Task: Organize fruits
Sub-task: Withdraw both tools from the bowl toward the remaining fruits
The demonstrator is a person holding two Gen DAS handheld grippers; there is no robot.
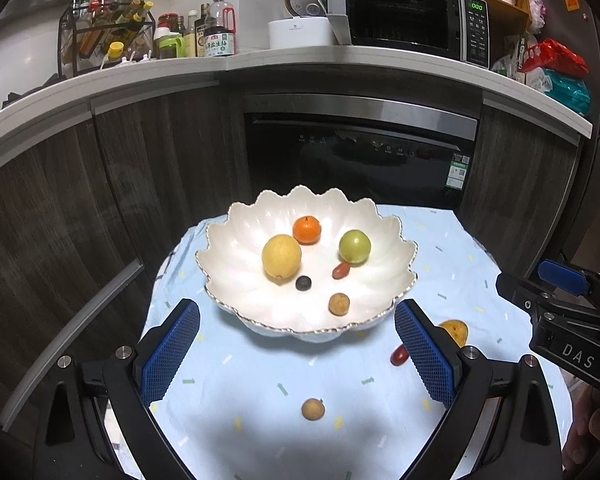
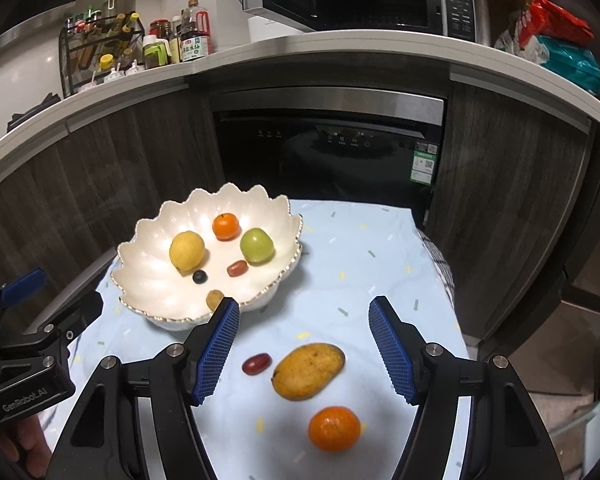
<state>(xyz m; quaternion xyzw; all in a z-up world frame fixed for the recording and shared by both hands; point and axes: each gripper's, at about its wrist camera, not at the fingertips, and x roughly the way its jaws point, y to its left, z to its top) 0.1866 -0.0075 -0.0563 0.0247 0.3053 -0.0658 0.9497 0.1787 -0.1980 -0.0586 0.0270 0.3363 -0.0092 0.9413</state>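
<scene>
1. Left wrist view: your left gripper (image 1: pixel 296 354) is spread wide, nothing between the pads. The white scalloped bowl (image 1: pixel 392 236) sits at 12 o'clock, just past the fingertips, on the light blue cloth (image 1: pixel 452 256).
2. Bowl already holds a yellow lemon (image 1: pixel 281 256), an orange mandarin (image 1: pixel 307 230), a green fruit (image 1: pixel 354 246), a red grape (image 1: pixel 341 270), a blueberry (image 1: pixel 303 283) and a small brown longan (image 1: pixel 339 304).
3. Loose in this view: a second longan (image 1: pixel 313 409) on the cloth at 6 o'clock, between your fingers and closer to you than the pads; a red grape (image 1: pixel 399 356) at 4 o'clock, just inside the right pad.
4. Step in hand, I judge, is the next loose fruit. For the longan, pull back and drop so the pads straddle it, then close gently; it's round and will likely roll.
5. Right wrist view: your right gripper (image 2: pixel 304 346) is also wide open and empty. The bowl (image 2: pixel 140 236) is at 10 o'clock, its near rim behind the left pad.
6. Mango (image 2: pixel 309 370) lies between the fingers, at 6 o'clock from the tips, tilted; the loose grape (image 2: pixel 256 363) is just beside its left end, and a second mandarin (image 2: pixel 334 429) sits nearer you.
7. Take the mango across its short width, clear of the grape. Lift it clear of the rim before moving to 10 o'clock.
</scene>
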